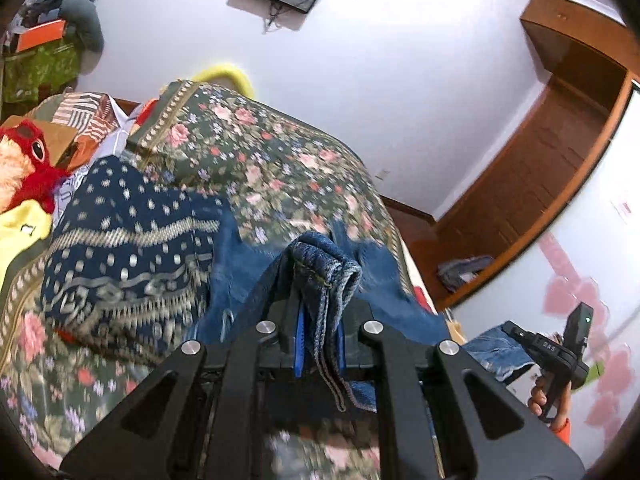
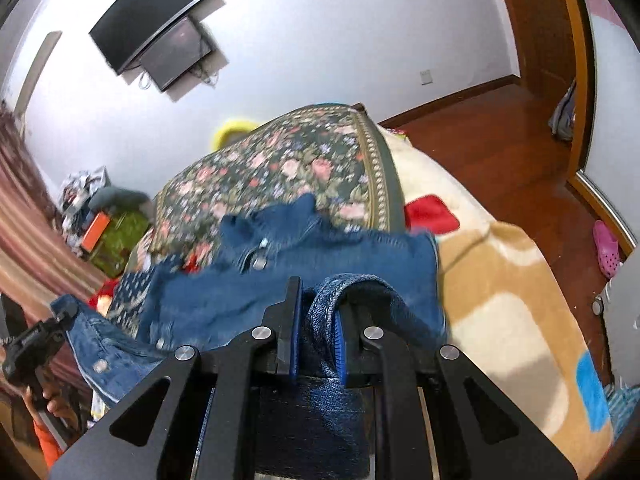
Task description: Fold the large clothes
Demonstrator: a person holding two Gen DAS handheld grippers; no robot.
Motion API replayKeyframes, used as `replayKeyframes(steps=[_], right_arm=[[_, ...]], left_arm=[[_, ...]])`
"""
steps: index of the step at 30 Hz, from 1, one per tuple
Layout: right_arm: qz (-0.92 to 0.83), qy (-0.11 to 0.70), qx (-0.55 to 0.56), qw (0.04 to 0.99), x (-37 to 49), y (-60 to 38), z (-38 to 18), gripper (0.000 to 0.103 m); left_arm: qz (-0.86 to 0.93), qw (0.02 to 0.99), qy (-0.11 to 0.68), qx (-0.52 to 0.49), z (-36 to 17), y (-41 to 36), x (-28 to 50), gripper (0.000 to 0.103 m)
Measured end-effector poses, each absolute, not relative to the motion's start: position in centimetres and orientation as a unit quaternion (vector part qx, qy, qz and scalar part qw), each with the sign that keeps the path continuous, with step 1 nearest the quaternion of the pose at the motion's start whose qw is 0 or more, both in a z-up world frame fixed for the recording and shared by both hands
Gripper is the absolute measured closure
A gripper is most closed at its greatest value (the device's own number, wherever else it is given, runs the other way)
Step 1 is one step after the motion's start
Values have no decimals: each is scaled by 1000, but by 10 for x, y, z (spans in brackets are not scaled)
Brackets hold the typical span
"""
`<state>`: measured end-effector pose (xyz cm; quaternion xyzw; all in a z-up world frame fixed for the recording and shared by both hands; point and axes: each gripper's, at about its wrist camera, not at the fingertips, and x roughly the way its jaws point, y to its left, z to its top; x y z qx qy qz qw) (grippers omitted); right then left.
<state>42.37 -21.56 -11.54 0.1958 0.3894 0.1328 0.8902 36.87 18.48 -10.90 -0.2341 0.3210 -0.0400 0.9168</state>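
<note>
I see white walls (image 2: 320, 40) carrying two dark wall-mounted screens (image 2: 152, 32), a reddish wooden floor (image 2: 500, 128), and a floral-covered bed (image 2: 280, 160).

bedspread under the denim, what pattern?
Dark green bedspread with pink and red flowers and a beaded cream border; the right wrist view shows it best.

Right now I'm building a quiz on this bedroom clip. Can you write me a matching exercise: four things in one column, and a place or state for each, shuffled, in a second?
Things:
1. denim garment
2. soft toy
3. screen
4. clog

Places or states:
A. lying on the wooden floor
B. mounted on the white wall
C. clamped in both the left gripper and the right gripper
D. red, at the left edge of the left wrist view

Pairs: 1-C, 2-D, 3-B, 4-A
</note>
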Motion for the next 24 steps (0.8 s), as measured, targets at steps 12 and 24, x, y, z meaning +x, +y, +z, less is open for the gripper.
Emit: replayKeyframes(steps=[12, 24], right_arm=[[117, 437, 189, 871, 515, -213, -183, 91], [112, 515, 222, 820, 530, -237, -224, 88]], left_arm=[[40, 907, 386, -163, -190, 190, 485, 92], [49, 891, 441, -100, -233, 182, 503, 75]])
